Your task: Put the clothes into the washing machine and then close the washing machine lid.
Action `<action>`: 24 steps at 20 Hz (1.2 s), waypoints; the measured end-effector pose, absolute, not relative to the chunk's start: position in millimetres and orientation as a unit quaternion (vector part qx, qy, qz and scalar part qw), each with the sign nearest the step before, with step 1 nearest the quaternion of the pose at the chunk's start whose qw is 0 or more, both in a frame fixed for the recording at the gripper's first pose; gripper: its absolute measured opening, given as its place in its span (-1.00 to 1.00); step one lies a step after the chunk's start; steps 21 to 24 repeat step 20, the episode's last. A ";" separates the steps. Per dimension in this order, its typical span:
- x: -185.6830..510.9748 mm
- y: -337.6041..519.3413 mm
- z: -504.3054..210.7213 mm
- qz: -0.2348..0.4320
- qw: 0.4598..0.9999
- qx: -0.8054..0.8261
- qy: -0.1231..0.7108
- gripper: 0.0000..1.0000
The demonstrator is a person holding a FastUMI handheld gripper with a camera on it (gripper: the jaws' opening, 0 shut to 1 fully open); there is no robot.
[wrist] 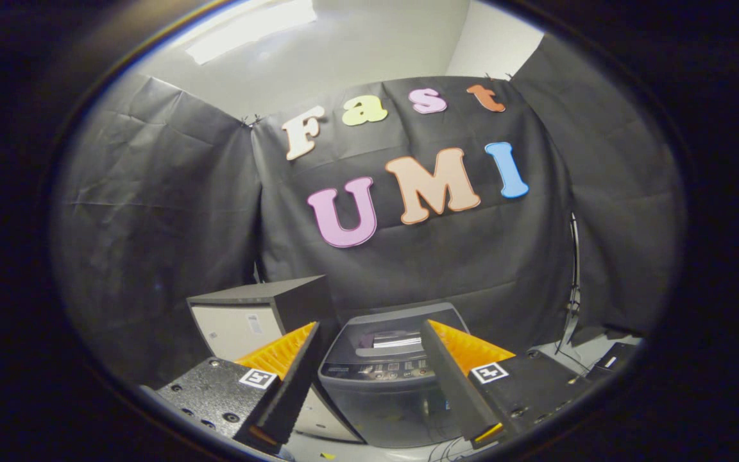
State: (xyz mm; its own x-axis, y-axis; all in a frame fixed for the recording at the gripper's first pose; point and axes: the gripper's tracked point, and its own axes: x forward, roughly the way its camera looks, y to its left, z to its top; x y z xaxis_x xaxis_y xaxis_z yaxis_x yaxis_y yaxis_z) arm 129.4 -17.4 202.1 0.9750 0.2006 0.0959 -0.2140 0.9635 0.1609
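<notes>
Each finger mount of the gripper (369, 369) carries a small square tag with a black-and-white coded pattern; no brand name or other wording on them can be read. The washing machine (385, 378) has a control panel (379, 370) across the front of its top, with a row of small buttons and markings too small to make out. Its lid (401, 327) lies flat and shut, with a pale reflection across it. The gripper's fingers (292, 378) stand well apart, holding nothing, and the washing machine sits between them and just beyond, its front face running down between the fingertips. Just beside the machine, on its left, stands a boxy cabinet (247, 317) with a dark top and a light front panel bearing a small sticker that cannot be read. Thin cables (571, 282) hang near the wall past the right finger.
</notes>
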 end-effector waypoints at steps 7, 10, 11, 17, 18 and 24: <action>130.4 -17.9 199.8 0.108 0.990 0.079 -0.037 0.89; 129.7 -17.1 200.5 0.107 0.991 0.076 -0.040 0.89; 129.3 -17.3 200.1 0.106 0.991 0.074 -0.040 0.89; 129.6 -16.1 203.4 0.103 0.991 0.059 -0.053 0.89; 129.3 -15.1 204.0 0.104 0.992 0.053 -0.056 0.89; 130.9 -15.5 203.6 0.100 0.992 0.042 -0.064 0.88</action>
